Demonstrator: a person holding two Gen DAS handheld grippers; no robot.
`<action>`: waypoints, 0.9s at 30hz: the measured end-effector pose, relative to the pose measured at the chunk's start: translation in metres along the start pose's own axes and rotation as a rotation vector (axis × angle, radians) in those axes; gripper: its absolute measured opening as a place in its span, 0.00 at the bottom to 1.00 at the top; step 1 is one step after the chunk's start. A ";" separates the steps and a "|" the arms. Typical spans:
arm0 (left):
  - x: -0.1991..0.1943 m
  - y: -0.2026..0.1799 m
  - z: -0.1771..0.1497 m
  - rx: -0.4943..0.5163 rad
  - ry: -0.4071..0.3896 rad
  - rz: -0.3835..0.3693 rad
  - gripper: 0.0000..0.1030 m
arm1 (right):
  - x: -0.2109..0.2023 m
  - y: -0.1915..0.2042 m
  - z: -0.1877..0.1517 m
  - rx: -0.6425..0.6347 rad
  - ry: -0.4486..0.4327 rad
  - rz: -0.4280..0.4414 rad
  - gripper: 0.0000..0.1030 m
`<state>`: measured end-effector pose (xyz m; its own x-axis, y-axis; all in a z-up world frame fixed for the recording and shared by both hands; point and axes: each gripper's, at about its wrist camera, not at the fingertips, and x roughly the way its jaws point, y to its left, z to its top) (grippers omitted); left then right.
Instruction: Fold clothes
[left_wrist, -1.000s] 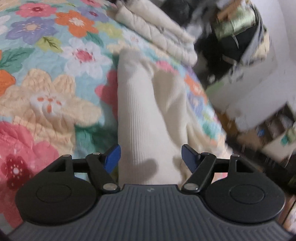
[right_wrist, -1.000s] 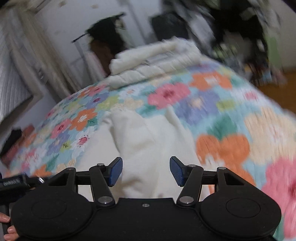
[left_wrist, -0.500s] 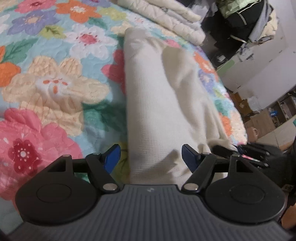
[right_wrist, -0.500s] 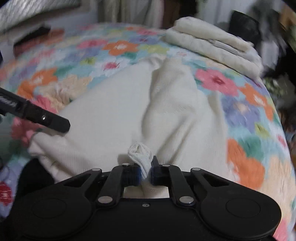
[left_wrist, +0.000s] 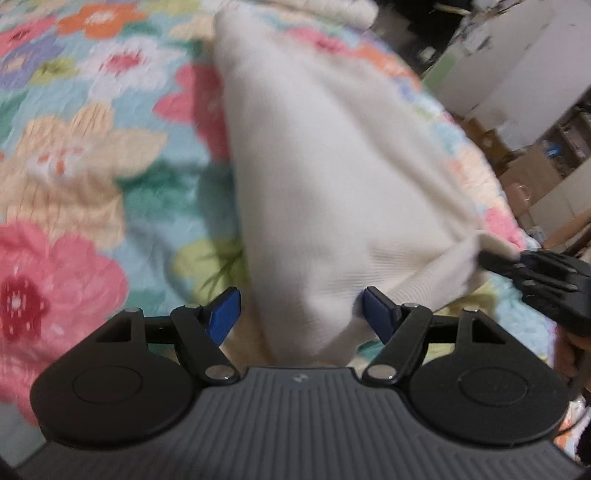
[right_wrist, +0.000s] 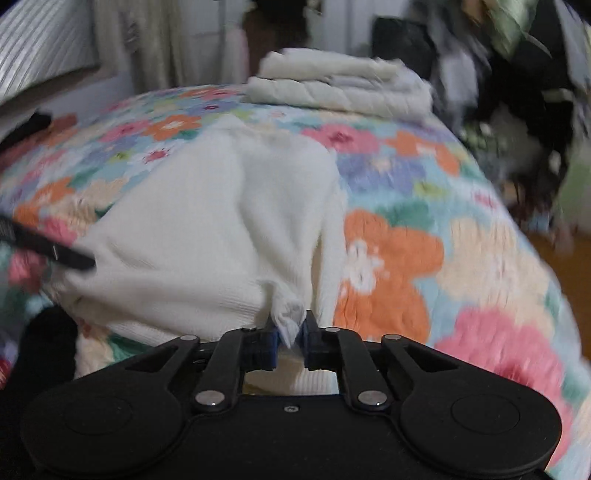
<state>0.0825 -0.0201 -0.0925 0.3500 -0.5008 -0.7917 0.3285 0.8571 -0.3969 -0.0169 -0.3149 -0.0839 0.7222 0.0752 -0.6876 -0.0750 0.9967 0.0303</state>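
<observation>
Right wrist view: the right gripper (right_wrist: 291, 338) pinches a bunched corner of the cream knit garment (right_wrist: 207, 236) between its 2 blue pads. Its jaws have just been opening a little, yet the cloth is clamped between them. The garment lies across the floral quilt (right_wrist: 424, 236), partly doubled over, with a raised fold running up its middle. Behind it, near the far edge of the bed, sits a stack of folded cream linens (right_wrist: 343, 86). A dark finger of the left gripper (right_wrist: 48, 247) shows at the garment's left corner in this view.

In the left wrist view the left gripper (left_wrist: 301, 312) has its jaws wide apart, straddling the near corner of the garment (left_wrist: 332, 177); its blue pads (left_wrist: 223, 314) stand clear of the cloth on the left side, and contact on the right is unclear. The right gripper (left_wrist: 517, 266) appears at the right edge, holding the other near corner. The picture is blurred.
</observation>
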 end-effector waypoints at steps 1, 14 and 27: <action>0.000 0.004 0.000 -0.019 -0.002 -0.012 0.70 | -0.002 -0.002 -0.003 0.016 0.008 -0.006 0.25; -0.011 0.014 0.006 -0.098 -0.070 -0.123 0.71 | -0.013 -0.074 -0.049 0.791 0.051 0.347 0.60; -0.009 0.018 0.008 -0.116 -0.112 -0.069 0.71 | 0.031 -0.064 -0.014 0.876 0.054 0.310 0.11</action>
<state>0.0924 -0.0009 -0.0895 0.4279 -0.5637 -0.7065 0.2542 0.8252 -0.5044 0.0001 -0.3767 -0.1173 0.7221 0.3620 -0.5896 0.3027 0.6009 0.7397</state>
